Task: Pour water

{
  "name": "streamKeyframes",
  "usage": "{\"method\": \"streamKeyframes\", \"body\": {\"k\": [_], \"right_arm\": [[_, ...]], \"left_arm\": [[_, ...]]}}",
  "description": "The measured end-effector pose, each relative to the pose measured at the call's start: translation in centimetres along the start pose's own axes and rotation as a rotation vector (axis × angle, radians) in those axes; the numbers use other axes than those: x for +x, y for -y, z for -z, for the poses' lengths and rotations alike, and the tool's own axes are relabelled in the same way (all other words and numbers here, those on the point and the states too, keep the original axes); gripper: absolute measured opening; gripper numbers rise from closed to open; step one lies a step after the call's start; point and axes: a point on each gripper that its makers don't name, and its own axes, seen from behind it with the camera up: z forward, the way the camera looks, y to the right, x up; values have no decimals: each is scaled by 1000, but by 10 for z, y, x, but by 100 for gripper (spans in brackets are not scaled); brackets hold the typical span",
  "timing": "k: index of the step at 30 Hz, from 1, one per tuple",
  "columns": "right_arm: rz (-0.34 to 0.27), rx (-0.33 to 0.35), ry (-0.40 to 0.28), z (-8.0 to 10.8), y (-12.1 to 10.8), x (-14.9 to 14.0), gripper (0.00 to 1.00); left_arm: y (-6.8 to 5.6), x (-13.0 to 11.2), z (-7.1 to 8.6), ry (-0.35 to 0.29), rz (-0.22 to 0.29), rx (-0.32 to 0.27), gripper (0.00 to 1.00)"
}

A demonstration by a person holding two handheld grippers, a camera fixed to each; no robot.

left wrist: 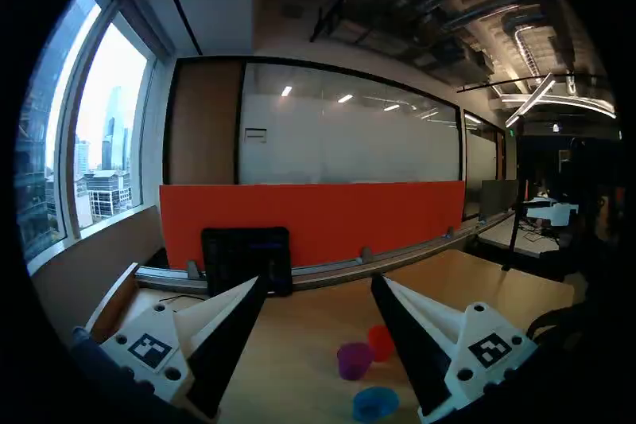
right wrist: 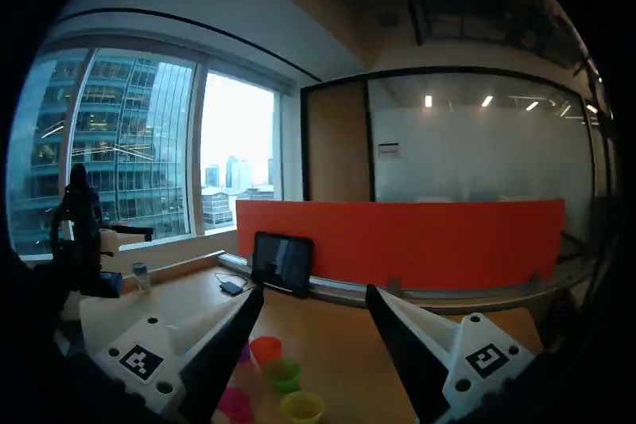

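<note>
Gaping left gripper, purple cup ahead between its jaws

An open-plan office is shown. Ahead of the left gripper a wooden desk is closed off by an orange partition, and a frosted glass wall is seen behind it. Further desks are placed to the gripper's right, and city towers are seen through a tall window to its left.

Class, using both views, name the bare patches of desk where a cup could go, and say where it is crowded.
Crowded: the near edge, where the orange cup, green cup and yellow cup huddle. Free: the desk beyond them, up to the tablet and the orange divider.
</note>
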Motion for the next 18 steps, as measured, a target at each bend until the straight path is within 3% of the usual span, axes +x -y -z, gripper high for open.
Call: {"method": "streamKeyframes", "body": {"k": [9,18], "right_arm": [[8,35,14,-6,5,-4,99],[38,86,83,-13,15,-18,99]], "left_arm": [[-2,-15,0,44,-35,-18,96],[-9,-33,1,82,-54,-54,97]]}}
